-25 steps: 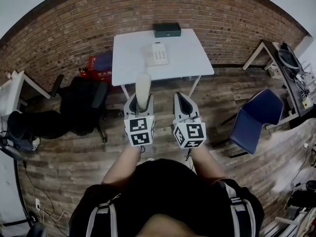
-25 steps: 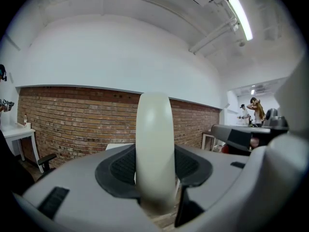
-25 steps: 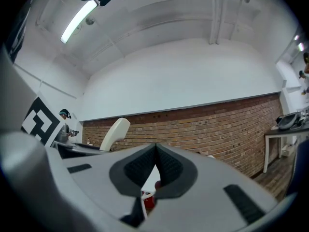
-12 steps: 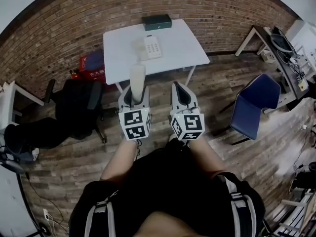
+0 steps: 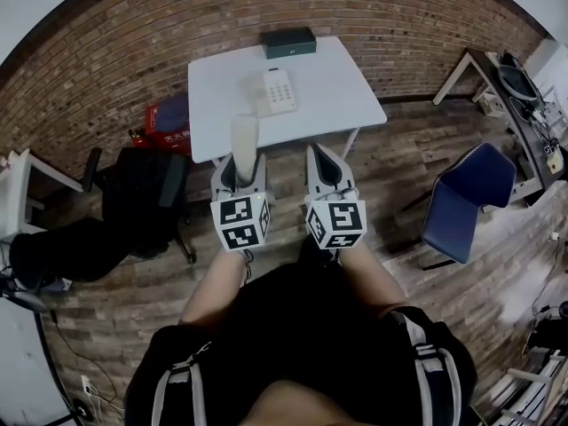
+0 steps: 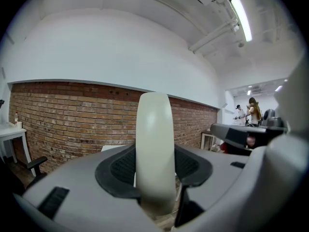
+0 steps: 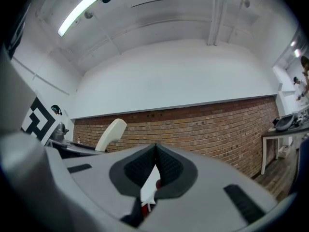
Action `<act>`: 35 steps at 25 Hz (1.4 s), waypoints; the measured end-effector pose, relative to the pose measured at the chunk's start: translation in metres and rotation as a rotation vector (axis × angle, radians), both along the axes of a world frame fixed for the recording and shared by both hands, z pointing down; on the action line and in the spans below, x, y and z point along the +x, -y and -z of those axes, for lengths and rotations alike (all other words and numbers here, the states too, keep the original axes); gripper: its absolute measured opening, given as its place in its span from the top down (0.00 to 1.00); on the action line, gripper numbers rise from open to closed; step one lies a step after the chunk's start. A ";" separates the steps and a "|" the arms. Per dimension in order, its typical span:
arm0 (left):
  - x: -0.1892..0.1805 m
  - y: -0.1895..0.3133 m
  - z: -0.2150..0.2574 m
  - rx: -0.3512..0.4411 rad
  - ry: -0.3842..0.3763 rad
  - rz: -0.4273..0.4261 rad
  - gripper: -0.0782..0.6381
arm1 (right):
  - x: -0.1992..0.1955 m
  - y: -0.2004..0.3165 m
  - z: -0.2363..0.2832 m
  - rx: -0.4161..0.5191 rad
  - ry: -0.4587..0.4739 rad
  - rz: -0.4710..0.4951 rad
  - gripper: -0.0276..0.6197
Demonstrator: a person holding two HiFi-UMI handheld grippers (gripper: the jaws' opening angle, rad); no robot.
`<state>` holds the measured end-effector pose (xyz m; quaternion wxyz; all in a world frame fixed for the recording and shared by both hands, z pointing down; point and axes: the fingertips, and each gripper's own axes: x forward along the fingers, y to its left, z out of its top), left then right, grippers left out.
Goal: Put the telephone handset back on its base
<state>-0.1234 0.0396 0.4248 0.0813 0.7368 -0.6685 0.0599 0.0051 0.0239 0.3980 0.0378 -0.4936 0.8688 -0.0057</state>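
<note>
A cream telephone handset (image 5: 243, 145) stands upright in my left gripper (image 5: 238, 169), whose jaws are shut on it. Up close in the left gripper view, the handset (image 6: 154, 149) fills the gap between the dark pads (image 6: 123, 166). The white telephone base (image 5: 278, 90) with its keypad lies on the white table (image 5: 346, 87), ahead of both grippers and apart from them. My right gripper (image 5: 325, 169) is held beside the left one, shut with nothing in it. From the right gripper view the handset (image 7: 111, 134) shows at the left.
A dark green box (image 5: 288, 42) sits at the table's far edge against the brick wall. A black office chair (image 5: 146, 193) stands at the left, a blue chair (image 5: 469, 202) at the right. A red box (image 5: 173, 118) lies under the table's left side.
Both grippers and the handset have come closer to the table. The view has shifted a little, so the table sits slightly nearer and more to the left.
</note>
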 end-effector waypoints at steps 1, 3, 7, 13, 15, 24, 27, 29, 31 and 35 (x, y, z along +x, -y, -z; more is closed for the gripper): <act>-0.002 0.008 -0.001 -0.002 -0.002 0.004 0.60 | -0.001 0.009 -0.001 -0.003 -0.002 0.001 0.97; -0.004 0.025 -0.004 -0.012 -0.005 0.014 0.60 | -0.002 0.026 -0.004 -0.009 -0.003 0.006 0.97; -0.004 0.063 -0.011 -0.032 -0.014 0.028 0.60 | -0.001 0.067 -0.011 -0.027 -0.008 0.020 0.97; -0.009 0.121 -0.018 -0.070 -0.043 0.072 0.60 | -0.004 0.132 -0.014 -0.046 -0.018 0.070 0.97; -0.010 0.140 -0.019 -0.083 -0.049 0.091 0.60 | -0.004 0.154 -0.015 -0.055 -0.019 0.088 0.97; -0.006 0.221 -0.035 -0.151 -0.068 0.160 0.60 | -0.002 0.239 -0.025 -0.086 -0.022 0.178 0.97; -0.001 0.245 -0.043 -0.180 -0.079 0.187 0.60 | 0.005 0.264 -0.029 -0.088 -0.034 0.199 0.97; 0.003 0.259 -0.048 -0.199 -0.089 0.209 0.60 | 0.009 0.280 -0.033 -0.102 -0.033 0.221 0.97; 0.004 0.272 -0.052 -0.214 -0.101 0.233 0.60 | 0.011 0.296 -0.037 -0.119 -0.030 0.246 0.97; 0.001 0.293 -0.061 -0.239 -0.138 0.277 0.60 | 0.007 0.321 -0.045 -0.136 -0.036 0.288 0.97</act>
